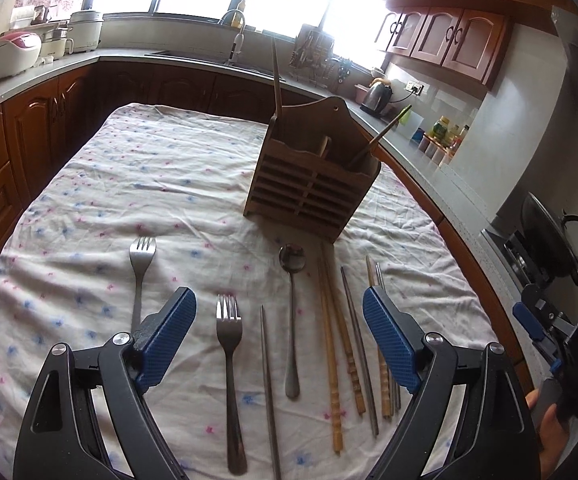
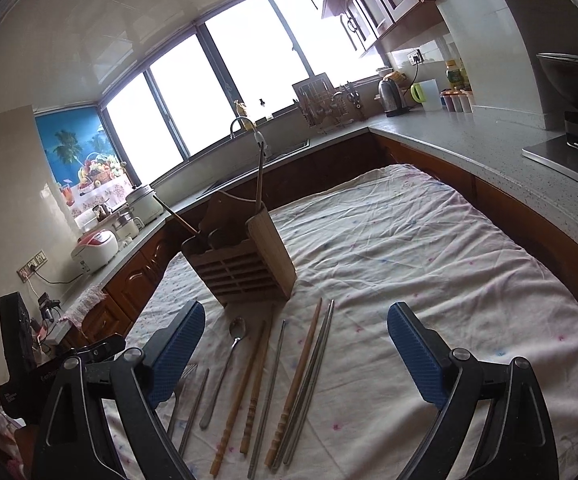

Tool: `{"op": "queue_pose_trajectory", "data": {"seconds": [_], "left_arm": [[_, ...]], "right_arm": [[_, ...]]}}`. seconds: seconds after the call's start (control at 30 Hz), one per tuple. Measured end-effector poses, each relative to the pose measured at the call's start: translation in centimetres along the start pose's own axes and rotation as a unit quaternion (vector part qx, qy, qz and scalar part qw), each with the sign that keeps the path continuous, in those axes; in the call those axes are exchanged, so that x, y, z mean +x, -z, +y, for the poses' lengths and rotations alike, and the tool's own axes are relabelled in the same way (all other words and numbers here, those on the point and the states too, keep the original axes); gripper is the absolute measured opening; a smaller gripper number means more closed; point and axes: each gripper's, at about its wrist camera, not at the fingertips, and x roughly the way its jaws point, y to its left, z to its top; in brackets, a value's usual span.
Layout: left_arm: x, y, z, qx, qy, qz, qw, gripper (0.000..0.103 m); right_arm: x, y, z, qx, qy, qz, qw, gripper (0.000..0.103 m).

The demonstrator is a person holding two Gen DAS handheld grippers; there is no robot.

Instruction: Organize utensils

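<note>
The table is covered by a wrinkled floral cloth [image 1: 129, 184]. A slatted wooden utensil holder [image 1: 313, 184] stands upright toward the far side, with a wooden chopstick [image 1: 277, 80] and a second stick [image 1: 381, 134] leaning out of its compartments.

Loose utensils lie in a row on the cloth in front of the holder:
- Two forks: one to the left [image 1: 141, 264], one nearer centre [image 1: 230, 360].
- A spoon [image 1: 292, 300], bowl toward the holder.
- Wooden chopsticks [image 1: 329, 340] and metal chopsticks [image 1: 359, 340], roughly parallel; how many lie at the right end is hard to count.

The left gripper [image 1: 279, 340] hovers above the row, jaws spread wide, nothing between them. The right gripper [image 2: 295, 356] is likewise spread and empty, positioned over the chopsticks.
</note>
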Motion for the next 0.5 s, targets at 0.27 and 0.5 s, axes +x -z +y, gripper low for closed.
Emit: {"op": "queue_pose_trajectory", "data": {"seconds": [0.27,0.5], "left_arm": [[0.8,1.4,-0.8,0.009,-0.005,0.019,0.9998,0.087],[2.1,1.2,-1.8,0.024,-0.002,0.035,0.9991,0.087]], "right_arm": [[0.7,1.9,-0.4,-0.011,0.006,0.025,1.000,0.094],[2.4,2.1,-0.6,-0.019,0.005,0.050,0.999,0.093]]}}
